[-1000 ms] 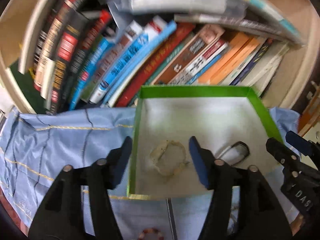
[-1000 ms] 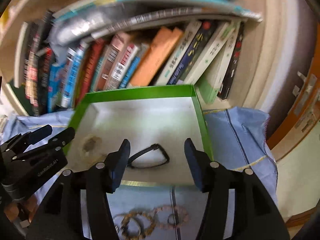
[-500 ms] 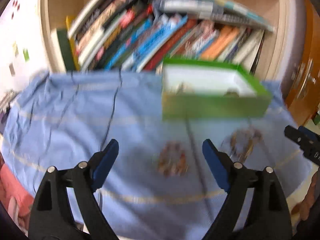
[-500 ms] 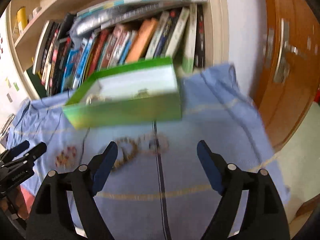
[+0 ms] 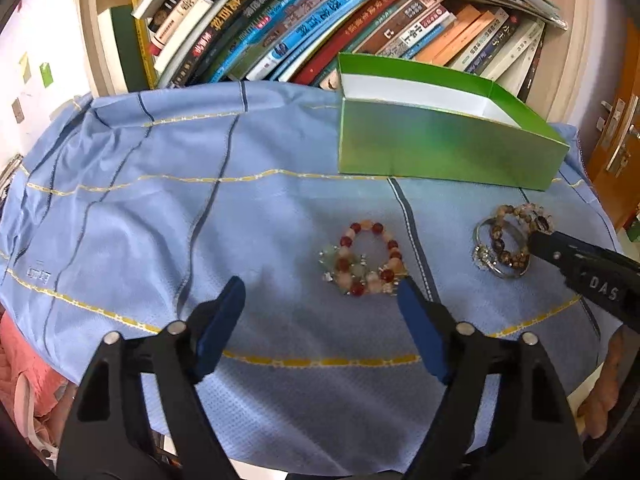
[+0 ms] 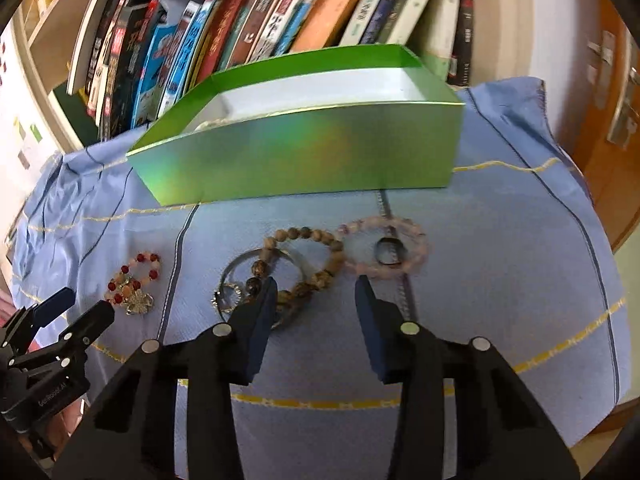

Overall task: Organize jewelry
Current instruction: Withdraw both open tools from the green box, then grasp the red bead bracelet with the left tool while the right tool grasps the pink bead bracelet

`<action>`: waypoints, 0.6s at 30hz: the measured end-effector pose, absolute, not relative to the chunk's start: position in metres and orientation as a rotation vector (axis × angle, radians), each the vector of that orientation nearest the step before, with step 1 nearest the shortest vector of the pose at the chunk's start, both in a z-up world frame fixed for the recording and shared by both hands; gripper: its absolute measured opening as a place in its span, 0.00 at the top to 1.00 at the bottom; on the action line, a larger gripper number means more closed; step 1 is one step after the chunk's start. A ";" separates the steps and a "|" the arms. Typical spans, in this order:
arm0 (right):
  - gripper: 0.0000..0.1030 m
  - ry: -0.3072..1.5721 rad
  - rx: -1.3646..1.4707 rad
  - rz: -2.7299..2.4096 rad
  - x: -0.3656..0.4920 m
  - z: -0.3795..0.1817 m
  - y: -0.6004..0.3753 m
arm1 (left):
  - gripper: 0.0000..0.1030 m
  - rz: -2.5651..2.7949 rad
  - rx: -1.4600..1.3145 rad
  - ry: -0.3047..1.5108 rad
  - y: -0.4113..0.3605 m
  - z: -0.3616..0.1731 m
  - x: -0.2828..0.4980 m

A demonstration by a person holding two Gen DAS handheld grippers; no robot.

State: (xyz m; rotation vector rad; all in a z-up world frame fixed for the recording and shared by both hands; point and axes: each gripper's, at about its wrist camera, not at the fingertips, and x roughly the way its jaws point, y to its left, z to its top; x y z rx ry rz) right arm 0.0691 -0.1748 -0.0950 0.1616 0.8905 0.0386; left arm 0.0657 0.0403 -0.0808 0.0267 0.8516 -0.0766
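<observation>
Both grippers have pulled back from over the green box and come down low over the blue cloth.

Left view: the left gripper (image 5: 320, 300) is wide and holds nothing. Its right finger sits just beside the red bead bracelet (image 5: 362, 258) and could push it away.

Right view: the right gripper (image 6: 316, 300) is wide too. The brown bead bracelet (image 6: 304, 264), silver bangle (image 6: 244, 280) and pink bracelet (image 6: 384, 250) overlap, so two may lift together. The green box (image 6: 300, 160) waits behind.

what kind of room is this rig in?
Likely a home bedroom or study: a packed bookshelf behind, a blue cloth with a green box and bracelets on it, and a wooden door at right.
</observation>
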 end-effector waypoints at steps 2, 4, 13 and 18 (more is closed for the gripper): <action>0.89 0.921 0.133 0.068 0.070 -0.098 -0.169 | 0.46 -0.102 0.016 0.870 0.038 -0.083 0.069; 0.97 0.918 0.132 0.082 0.066 -0.098 -0.170 | 0.54 -0.123 0.008 0.883 0.036 -0.085 0.072; 1.00 0.862 0.161 -0.023 0.044 -0.076 -0.210 | 0.74 -0.130 0.040 0.880 0.027 -0.086 0.070; 0.92 0.885 0.159 -0.077 0.051 -0.084 -0.225 | 0.53 -0.120 0.034 0.875 0.030 -0.081 0.069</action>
